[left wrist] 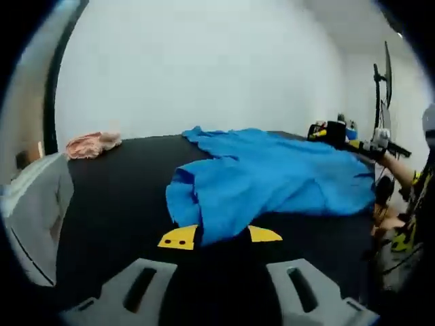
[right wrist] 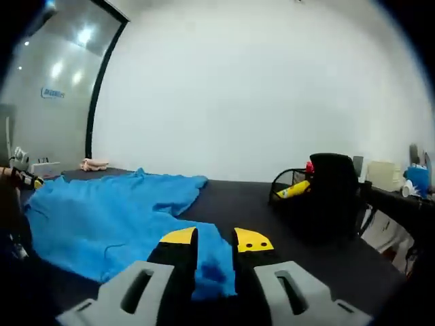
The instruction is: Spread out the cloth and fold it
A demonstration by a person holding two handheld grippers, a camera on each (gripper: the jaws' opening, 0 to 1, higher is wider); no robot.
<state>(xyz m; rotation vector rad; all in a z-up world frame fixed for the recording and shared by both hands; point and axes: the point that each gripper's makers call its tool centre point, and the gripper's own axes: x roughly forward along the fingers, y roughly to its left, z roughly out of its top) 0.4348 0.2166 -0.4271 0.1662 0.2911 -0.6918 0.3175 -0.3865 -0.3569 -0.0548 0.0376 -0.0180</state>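
So the crumpled bright blue cloth [left wrist: 272, 180] is lying half spread on the black tabletop [left wrist: 115, 204], bunched into folds at the near corners. In the left gripper view, the left gripper [left wrist: 219, 236] has its yellow-tipped jaws closed in on a hanging corner of that cloth, with the fabric draped over the tips. Over in the right gripper view, the right gripper [right wrist: 215, 239] is clamped on another corner of the same cloth [right wrist: 115, 214], blue fabric pinched between the two yellow pads. At the far left edge of the table sits a small wad of pink fabric [left wrist: 93, 144], well apart from the blue one. A black wire basket holding a yellow object [right wrist: 319, 187] stands on the table to the right, near the plain white wall [right wrist: 258, 88].
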